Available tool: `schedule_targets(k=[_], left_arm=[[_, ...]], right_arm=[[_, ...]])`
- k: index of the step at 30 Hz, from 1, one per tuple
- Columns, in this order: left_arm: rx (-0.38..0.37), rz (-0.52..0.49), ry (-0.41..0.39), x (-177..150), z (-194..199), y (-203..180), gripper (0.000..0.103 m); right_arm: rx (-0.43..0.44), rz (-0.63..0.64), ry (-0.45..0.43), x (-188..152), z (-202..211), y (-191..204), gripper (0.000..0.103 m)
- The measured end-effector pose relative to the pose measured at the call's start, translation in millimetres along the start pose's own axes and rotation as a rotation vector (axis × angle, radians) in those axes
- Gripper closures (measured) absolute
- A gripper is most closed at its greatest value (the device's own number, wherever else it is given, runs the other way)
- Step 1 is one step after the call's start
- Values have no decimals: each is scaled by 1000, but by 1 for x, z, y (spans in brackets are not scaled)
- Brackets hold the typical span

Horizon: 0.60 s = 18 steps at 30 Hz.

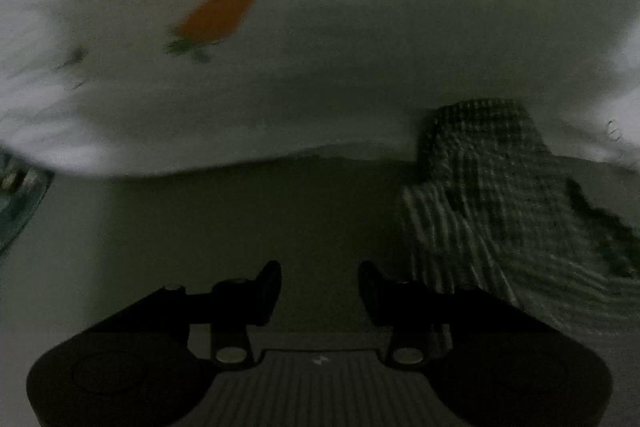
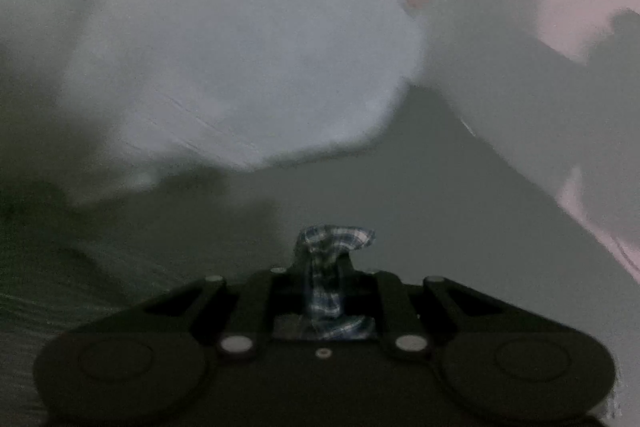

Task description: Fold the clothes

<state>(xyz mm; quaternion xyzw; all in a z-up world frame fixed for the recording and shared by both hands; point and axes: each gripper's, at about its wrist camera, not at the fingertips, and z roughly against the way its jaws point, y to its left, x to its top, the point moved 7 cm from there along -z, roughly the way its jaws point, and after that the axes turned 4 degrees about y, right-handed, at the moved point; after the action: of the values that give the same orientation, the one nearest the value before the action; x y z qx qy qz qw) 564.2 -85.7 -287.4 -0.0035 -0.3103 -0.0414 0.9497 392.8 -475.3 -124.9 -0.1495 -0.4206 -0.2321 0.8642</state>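
While the left gripper (image 1: pixel 319 287) stands with its jaws apart and nothing between them, the right gripper (image 2: pixel 323 279) is clamped on a bunched fold of the plaid garment (image 2: pixel 326 291). More of that plaid garment lies rumpled on the pale surface (image 1: pixel 200 227), near right of the left gripper. Farther back sits a white cloth (image 1: pixel 320 67) bearing an orange carrot print (image 1: pixel 220 13).

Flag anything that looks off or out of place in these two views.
The plaid garment lies rumpled and bunched, not flat, beside the white fabric with a carrot print. Only a twisted scrap of plaid cloth is pinched in the right gripper; the left gripper holds nothing.
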Motion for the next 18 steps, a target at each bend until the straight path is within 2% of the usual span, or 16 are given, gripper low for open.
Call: schedule_targets(k=[5, 8, 10, 13, 18], left_arm=[[-53, 10, 14, -67, 69, 0, 57], [-107, -20, 14, -119, 114, -8, 56], [-125, -4, 18, -151, 136, -5, 51], [-136, 93, 60, -188, 155, 15, 51], [-85, 199, 70, -216, 174, 52, 51]], right_arm=[[220, 218, -194, 9, 85, 84, 90], [415, 351, -282, -13, 147, 129, 90], [530, 467, -309, -45, 187, 153, 90], [647, 680, -301, -111, 232, 177, 90], [760, 925, -167, -229, 266, 183, 90]])
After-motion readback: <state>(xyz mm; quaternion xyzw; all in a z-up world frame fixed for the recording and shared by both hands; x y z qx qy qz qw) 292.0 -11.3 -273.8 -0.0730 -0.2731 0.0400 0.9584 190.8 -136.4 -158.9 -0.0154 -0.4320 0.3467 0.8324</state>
